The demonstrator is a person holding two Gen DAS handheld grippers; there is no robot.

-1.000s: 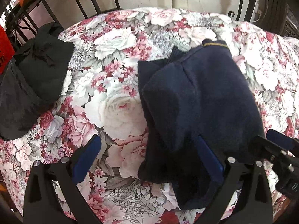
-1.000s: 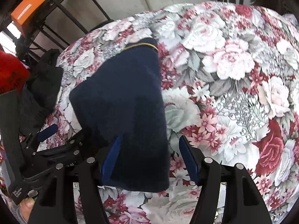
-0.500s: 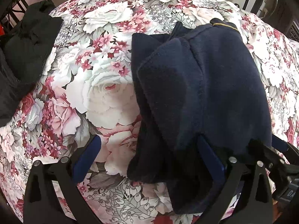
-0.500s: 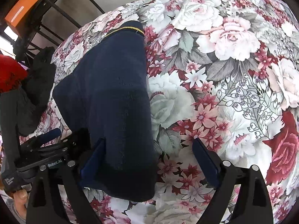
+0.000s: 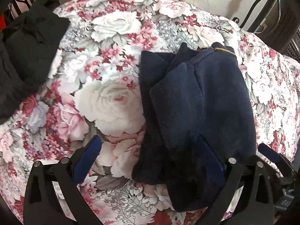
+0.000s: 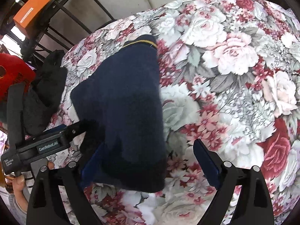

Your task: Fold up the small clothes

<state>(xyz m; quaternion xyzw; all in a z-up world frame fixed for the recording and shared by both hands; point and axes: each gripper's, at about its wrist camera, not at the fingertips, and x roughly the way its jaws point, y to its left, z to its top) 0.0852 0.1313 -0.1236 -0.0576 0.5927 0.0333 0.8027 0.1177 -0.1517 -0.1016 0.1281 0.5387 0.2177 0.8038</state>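
A folded navy fleece garment [image 5: 202,103] with a thin yellow stripe at its far end lies on the floral tablecloth [image 5: 105,103]. My left gripper [image 5: 150,161] is open above the garment's near left edge. Its right finger [image 5: 210,159] hovers over the fabric and its left finger is over bare cloth. In the right wrist view the same garment [image 6: 127,97] runs away from me. My right gripper [image 6: 150,165] stands wide open, with the garment's near end between its fingers, close to the left one. The pads do not press on it.
A black garment [image 5: 28,56] lies bunched at the table's left edge. The left gripper's body [image 6: 46,144] and a hand [image 6: 18,183] sit just left of the navy piece. An orange box [image 6: 34,7] rests on a black metal frame behind. Floral cloth [image 6: 234,75] spreads to the right.
My right gripper's jaws have spread wider around the garment's near end. The left gripper has shifted and tilted a little over the cloth. The navy garment lies as before.
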